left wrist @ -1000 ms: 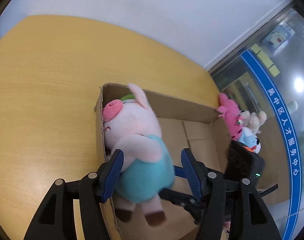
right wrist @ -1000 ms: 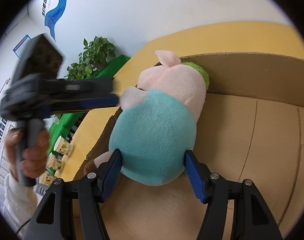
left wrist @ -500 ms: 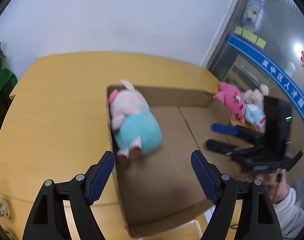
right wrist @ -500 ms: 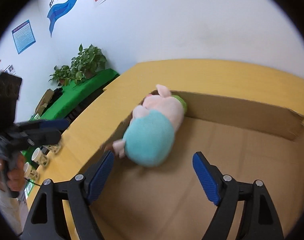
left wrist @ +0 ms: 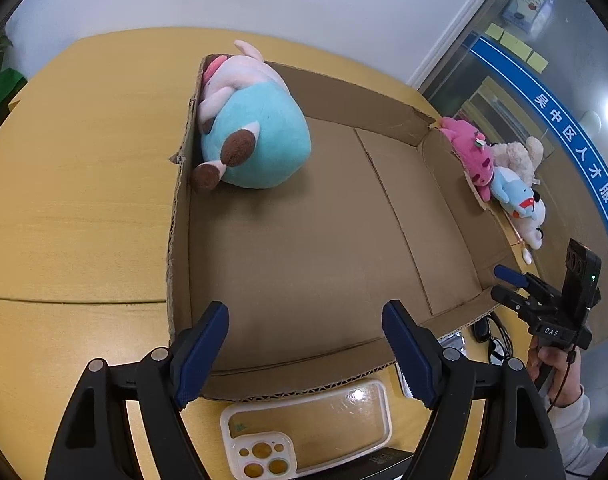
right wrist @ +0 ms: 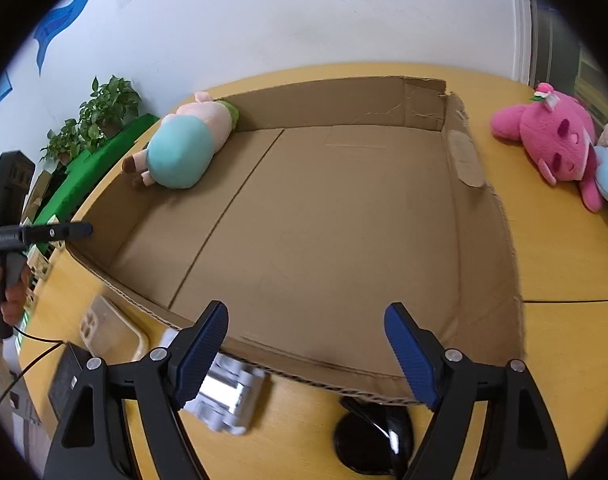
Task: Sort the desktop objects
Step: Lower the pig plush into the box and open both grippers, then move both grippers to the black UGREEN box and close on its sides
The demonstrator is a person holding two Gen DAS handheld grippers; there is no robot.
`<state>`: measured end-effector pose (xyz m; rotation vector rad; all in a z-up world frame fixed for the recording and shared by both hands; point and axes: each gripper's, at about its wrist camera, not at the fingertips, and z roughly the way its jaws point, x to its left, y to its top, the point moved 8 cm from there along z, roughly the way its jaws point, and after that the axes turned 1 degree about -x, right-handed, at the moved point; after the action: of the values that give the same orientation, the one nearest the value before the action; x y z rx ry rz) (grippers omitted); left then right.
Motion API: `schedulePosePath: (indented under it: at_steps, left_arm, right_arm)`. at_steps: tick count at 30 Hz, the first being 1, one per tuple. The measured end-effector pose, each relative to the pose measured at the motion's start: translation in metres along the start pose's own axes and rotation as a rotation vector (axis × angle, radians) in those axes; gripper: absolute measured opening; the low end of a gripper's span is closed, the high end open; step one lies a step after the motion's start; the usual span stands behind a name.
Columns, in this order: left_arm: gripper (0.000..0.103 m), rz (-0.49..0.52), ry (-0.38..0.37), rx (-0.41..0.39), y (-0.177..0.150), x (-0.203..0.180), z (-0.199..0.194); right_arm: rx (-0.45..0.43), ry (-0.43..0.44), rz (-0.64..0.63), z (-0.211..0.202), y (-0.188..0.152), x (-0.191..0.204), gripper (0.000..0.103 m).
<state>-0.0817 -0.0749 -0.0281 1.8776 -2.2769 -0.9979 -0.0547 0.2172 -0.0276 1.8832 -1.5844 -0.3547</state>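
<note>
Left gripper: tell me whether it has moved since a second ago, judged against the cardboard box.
Yes. The left gripper has pulled back from the pig plush in the far corner to the cardboard box near edge.

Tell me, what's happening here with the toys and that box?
A person is sorting things on a desk with a handheld gripper in each hand. A pig toy lies in a corner of the cardboard box. The left gripper and the right gripper are open and empty. A pink toy and a phone case lie outside the box.
</note>
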Motion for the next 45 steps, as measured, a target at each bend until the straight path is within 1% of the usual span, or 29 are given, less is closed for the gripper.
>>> schedulePosePath:
  at_steps: [6, 9, 11, 13, 14, 17, 18, 20, 21, 23, 26, 27, 30, 31, 32, 33, 35, 38, 41, 43, 45]
  left_arm:
    - [0.078, -0.008, 0.026, -0.003, -0.004, 0.001, -0.002]
    - [0.078, -0.013, 0.053, 0.001, -0.005, 0.001, -0.006]
    - [0.078, -0.007, 0.064, -0.001, -0.007, -0.003, -0.014]
    - [0.078, 0.030, 0.064, -0.028, -0.010, -0.014, -0.029]
    - [0.078, 0.048, 0.052, -0.043, -0.014, -0.021, -0.038]
    - [0.079, 0.068, 0.012, -0.065, -0.027, -0.037, -0.058]
    - [0.079, 0.069, 0.000, -0.066, -0.034, -0.041, -0.063]
    - [0.079, 0.083, -0.021, -0.059, -0.052, -0.047, -0.068]
    - [0.079, 0.086, -0.023, -0.053, -0.058, -0.048, -0.068]
    - [0.079, 0.080, -0.025, -0.030, -0.076, -0.045, -0.065]
    - [0.079, 0.033, -0.036, 0.018, -0.103, -0.036, -0.054]
    - [0.076, 0.009, -0.033, 0.034, -0.113, -0.029, -0.050]
    - [0.076, -0.045, -0.051, 0.066, -0.134, -0.020, -0.043]
    - [0.074, -0.063, -0.059, 0.080, -0.143, -0.020, -0.039]
    - [0.067, -0.070, -0.066, 0.098, -0.150, -0.021, -0.036]
    - [0.062, -0.073, -0.077, 0.120, -0.158, -0.025, -0.032]
    - [0.061, -0.064, -0.065, 0.140, -0.172, -0.034, -0.025]
    - [0.061, -0.098, -0.127, 0.161, -0.185, -0.059, -0.016]
    - [0.062, -0.097, -0.123, 0.161, -0.188, -0.080, -0.008]
    - [0.061, -0.127, -0.154, 0.171, -0.188, -0.090, -0.001]
    - [0.062, -0.148, -0.187, 0.181, -0.189, -0.098, 0.007]
  right_arm:
    - [-0.005, -0.021, -0.010, -0.004, -0.004, -0.007, 0.080]
    - [-0.017, -0.027, -0.020, -0.011, 0.001, -0.010, 0.080]
    - [-0.045, -0.030, -0.037, -0.023, 0.008, -0.009, 0.082]
    - [-0.082, -0.010, -0.057, -0.037, 0.011, -0.003, 0.082]
    - [-0.096, 0.005, -0.068, -0.045, 0.011, 0.002, 0.082]
    - [-0.123, 0.080, -0.121, -0.067, 0.005, 0.029, 0.083]
    - [-0.124, 0.119, -0.148, -0.074, -0.003, 0.042, 0.083]
    - [-0.111, 0.189, -0.183, -0.078, -0.017, 0.065, 0.084]
    - [-0.090, 0.233, -0.201, -0.077, -0.029, 0.079, 0.084]
    - [-0.044, 0.296, -0.236, -0.071, -0.049, 0.102, 0.084]
    - [0.030, 0.366, -0.286, -0.055, -0.082, 0.137, 0.084]
    - [0.048, 0.384, -0.293, -0.051, -0.090, 0.146, 0.084]
    - [0.092, 0.443, -0.316, -0.041, -0.110, 0.172, 0.083]
    - [0.104, 0.458, -0.326, -0.039, -0.116, 0.179, 0.084]
    - [0.114, 0.471, -0.339, -0.036, -0.122, 0.186, 0.084]
    - [0.126, 0.482, -0.353, -0.034, -0.129, 0.193, 0.084]
    - [0.148, 0.497, -0.377, -0.031, -0.139, 0.202, 0.083]
    - [0.163, 0.496, -0.389, -0.030, -0.149, 0.202, 0.083]
    - [0.165, 0.450, -0.389, -0.030, -0.156, 0.187, 0.084]
    - [0.174, 0.430, -0.379, -0.032, -0.163, 0.173, 0.084]
    - [0.172, 0.428, -0.364, -0.038, -0.168, 0.161, 0.084]
